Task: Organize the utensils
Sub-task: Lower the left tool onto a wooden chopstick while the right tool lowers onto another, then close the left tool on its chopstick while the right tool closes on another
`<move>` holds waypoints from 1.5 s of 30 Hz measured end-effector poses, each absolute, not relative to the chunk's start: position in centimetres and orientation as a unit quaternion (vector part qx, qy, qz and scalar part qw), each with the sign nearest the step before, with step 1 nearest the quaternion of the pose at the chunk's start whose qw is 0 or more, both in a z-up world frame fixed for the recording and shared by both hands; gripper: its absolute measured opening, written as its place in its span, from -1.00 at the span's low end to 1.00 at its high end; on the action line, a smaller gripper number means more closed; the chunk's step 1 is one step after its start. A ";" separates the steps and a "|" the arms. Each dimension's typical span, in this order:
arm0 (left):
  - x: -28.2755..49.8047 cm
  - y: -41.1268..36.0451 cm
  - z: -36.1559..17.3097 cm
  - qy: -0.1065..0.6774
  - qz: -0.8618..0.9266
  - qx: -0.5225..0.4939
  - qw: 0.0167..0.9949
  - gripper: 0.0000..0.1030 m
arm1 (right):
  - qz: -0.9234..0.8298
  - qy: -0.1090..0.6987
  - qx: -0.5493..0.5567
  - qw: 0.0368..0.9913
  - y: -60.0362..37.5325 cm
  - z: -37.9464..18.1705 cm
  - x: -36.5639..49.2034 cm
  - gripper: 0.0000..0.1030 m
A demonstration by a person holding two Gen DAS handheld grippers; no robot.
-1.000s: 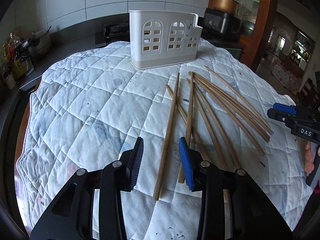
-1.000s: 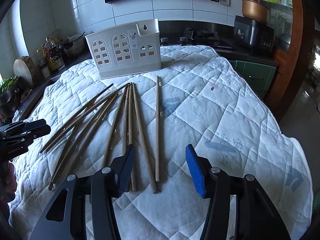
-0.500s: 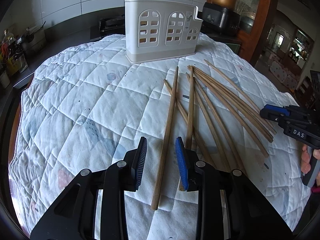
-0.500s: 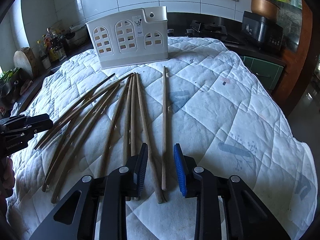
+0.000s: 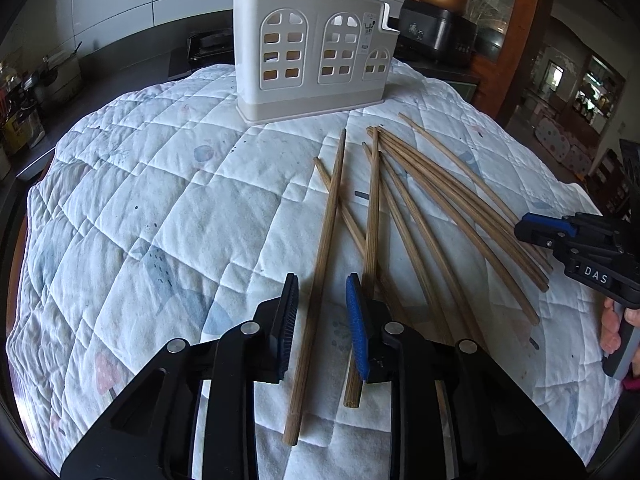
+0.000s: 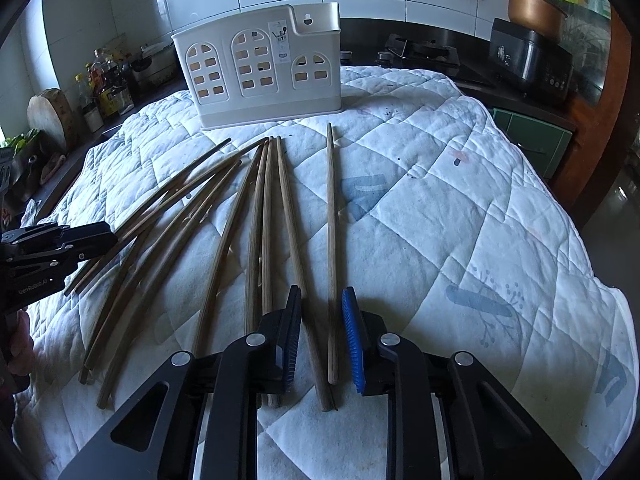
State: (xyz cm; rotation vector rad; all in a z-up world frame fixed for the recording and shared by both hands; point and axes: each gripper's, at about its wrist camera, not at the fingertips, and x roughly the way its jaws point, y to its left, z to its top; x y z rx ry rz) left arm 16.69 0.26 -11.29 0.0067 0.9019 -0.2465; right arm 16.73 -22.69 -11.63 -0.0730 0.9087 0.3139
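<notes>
Several wooden chopsticks lie fanned on a white quilted cloth [image 5: 140, 208] in front of a white utensil holder [image 5: 312, 52] with arched cut-outs, also seen in the right wrist view [image 6: 264, 68]. My left gripper [image 5: 322, 320] is low over the cloth, jaws partly open, with the leftmost chopstick [image 5: 324, 256] lying between them. My right gripper [image 6: 322, 334] is also partly open, straddling the rightmost chopstick [image 6: 331, 240] and the end of a second chopstick [image 6: 298, 264]. Each gripper shows at the edge of the other's view [image 5: 536, 230] [image 6: 92, 236].
The cloth covers a counter. Bottles and jars [image 6: 100, 84] and a wooden block [image 6: 50, 118] stand at the back left. A gas hob [image 6: 420, 54] and a black cooker [image 6: 528, 64] are at the back right. The cloth's edge drops off to the right.
Both grippers have moved forward and lower over the chopsticks, and their jaws have narrowed from wide open to a small gap around a chopstick each.
</notes>
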 end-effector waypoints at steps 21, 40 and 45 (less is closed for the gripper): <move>16.7 0.5 -10.6 0.428 -0.104 -0.020 0.897 -0.87 | 0.149 0.427 -0.042 0.891 -22.6 -11.2 16.0 -0.76; 14.9 1.3 -6.9 0.381 -0.109 -0.038 0.917 -0.89 | 0.156 0.371 -0.024 0.915 -23.8 -6.6 14.1 -0.86; 14.6 0.7 -7.1 0.385 -0.121 -0.016 0.915 -0.88 | 0.162 0.346 -0.031 0.924 -23.4 -4.5 13.6 -0.86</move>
